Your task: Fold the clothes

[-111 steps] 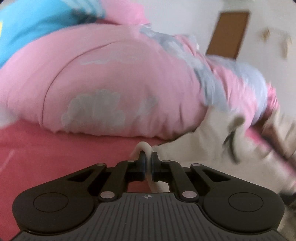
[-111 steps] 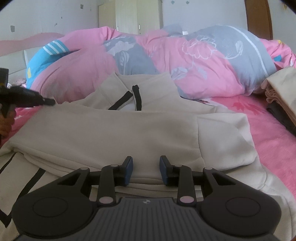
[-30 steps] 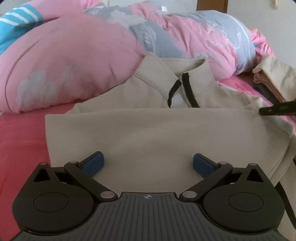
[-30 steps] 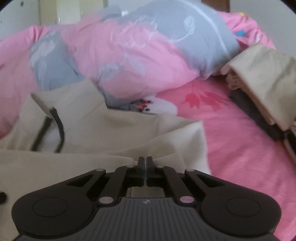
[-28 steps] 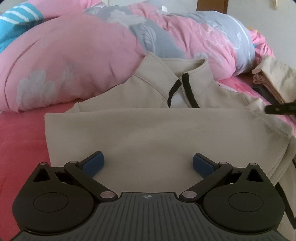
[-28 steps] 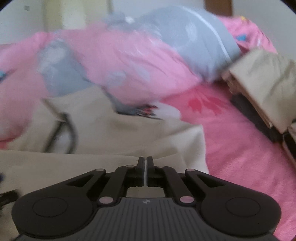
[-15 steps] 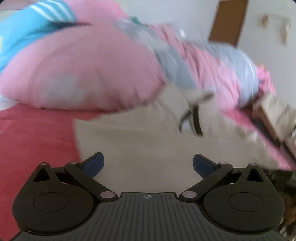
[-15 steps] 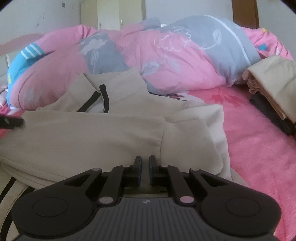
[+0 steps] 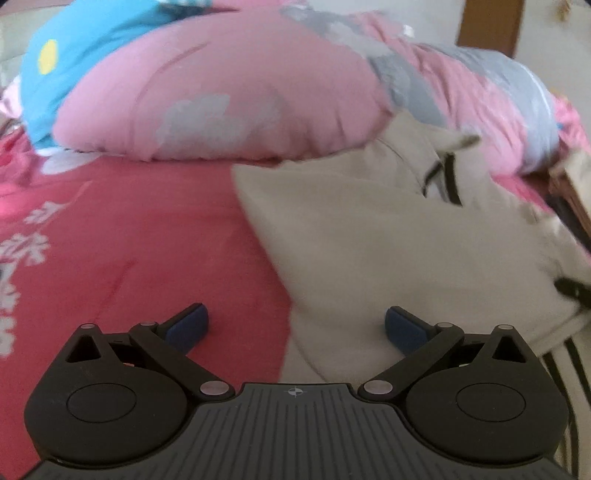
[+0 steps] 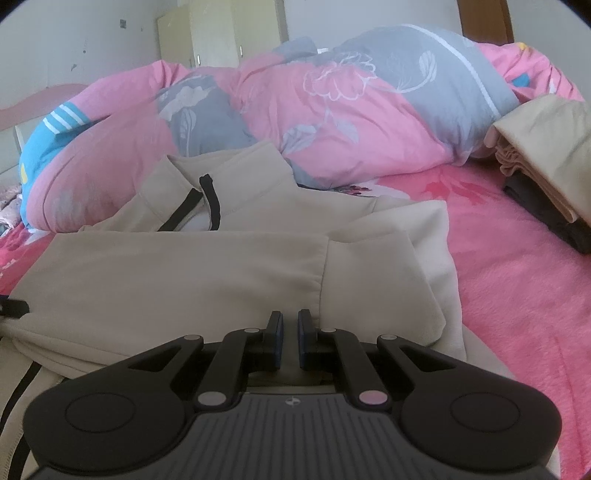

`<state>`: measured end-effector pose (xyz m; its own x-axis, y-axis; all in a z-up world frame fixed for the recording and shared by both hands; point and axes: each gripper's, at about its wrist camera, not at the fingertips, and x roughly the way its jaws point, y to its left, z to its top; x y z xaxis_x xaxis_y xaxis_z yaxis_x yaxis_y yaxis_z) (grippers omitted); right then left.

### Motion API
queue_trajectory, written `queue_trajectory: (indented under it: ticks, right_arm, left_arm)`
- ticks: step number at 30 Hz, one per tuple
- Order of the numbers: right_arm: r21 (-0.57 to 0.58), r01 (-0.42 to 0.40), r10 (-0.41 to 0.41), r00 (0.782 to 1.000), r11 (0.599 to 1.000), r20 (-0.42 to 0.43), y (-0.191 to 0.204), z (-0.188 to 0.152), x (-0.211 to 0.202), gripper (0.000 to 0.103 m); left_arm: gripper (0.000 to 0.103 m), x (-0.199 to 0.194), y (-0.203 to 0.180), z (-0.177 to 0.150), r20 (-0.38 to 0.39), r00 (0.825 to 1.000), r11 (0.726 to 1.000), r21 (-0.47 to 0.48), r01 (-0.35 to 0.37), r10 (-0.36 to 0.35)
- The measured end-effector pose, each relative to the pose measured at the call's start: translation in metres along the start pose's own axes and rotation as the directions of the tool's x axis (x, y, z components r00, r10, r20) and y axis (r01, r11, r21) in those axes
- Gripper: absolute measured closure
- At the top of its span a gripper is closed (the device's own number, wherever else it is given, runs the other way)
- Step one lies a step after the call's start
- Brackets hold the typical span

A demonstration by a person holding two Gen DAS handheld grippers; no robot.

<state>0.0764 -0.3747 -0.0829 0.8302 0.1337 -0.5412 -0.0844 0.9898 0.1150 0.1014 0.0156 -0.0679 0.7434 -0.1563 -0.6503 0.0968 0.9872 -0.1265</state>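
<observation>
Jacket (image 10: 192,280): sleeves folded across, mid-fold. Left gripper (image 9: 294,326) wide open, empty; right gripper (image 10: 287,338) nearly closed, empty. Next fold needs fresh grips.

Place: home bedroom
Bed: pink sheet (image 10: 517,280), rumpled pink-and-grey floral duvet (image 10: 369,107), pink headboard (image 10: 33,107)
Furniture: cream wardrobe (image 10: 221,33)
Door: brown wood (image 10: 484,18)

One beige jacket (image 10: 184,280) is laid on one bed (image 10: 517,295). One pink and grey quilt (image 10: 351,103) is bunched behind it. One stack of folded clothes (image 10: 546,155) is seen at the right. Two hand-held grippers are counted: left hand-held gripper (image 9: 293,326), right hand-held gripper (image 10: 290,332).
</observation>
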Motion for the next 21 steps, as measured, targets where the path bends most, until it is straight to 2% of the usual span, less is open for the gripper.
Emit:
queue_trajectory:
  ticks: [7, 8, 11, 13, 17, 21]
  right_arm:
    - [-0.051, 0.036, -0.036, 0.999, 0.998, 0.012, 0.009, -0.002, 0.001, 0.096]
    - [-0.052, 0.038, -0.037, 0.999, 0.998, 0.014, 0.01, -0.003, 0.001, 0.096]
    - [-0.049, 0.037, -0.036, 0.999, 0.998, 0.013, 0.009, -0.002, 0.001, 0.096]
    - [-0.052, 0.039, -0.038, 0.999, 0.998, 0.015, 0.009, -0.002, 0.001, 0.096]
    - [-0.063, 0.05, -0.049, 0.998, 0.997, 0.026, 0.011, -0.004, 0.0, 0.096]
    - [-0.068, 0.058, -0.056, 0.998, 0.996, 0.031, 0.013, -0.004, -0.002, 0.096]
  left_arm:
    - [0.0, -0.037, -0.037, 0.009, 0.147, 0.987, 0.989, 0.141, 0.04, -0.061]
    - [0.0, -0.037, -0.046, 0.009, 0.15, 0.986, 0.985, 0.166, 0.048, -0.073]
    - [0.0, -0.022, -0.073, 0.004, 0.129, 0.984, 0.971, 0.22, 0.096, -0.127]
    - [0.0, -0.003, -0.087, -0.005, 0.091, 0.989, 0.965, 0.243, 0.095, -0.121]
    - [0.0, 0.02, -0.083, -0.021, 0.062, 0.992, 0.972, 0.211, 0.098, -0.114]
    - [0.0, 0.021, -0.08, -0.024, 0.062, 0.991, 0.974, 0.203, 0.105, -0.119]
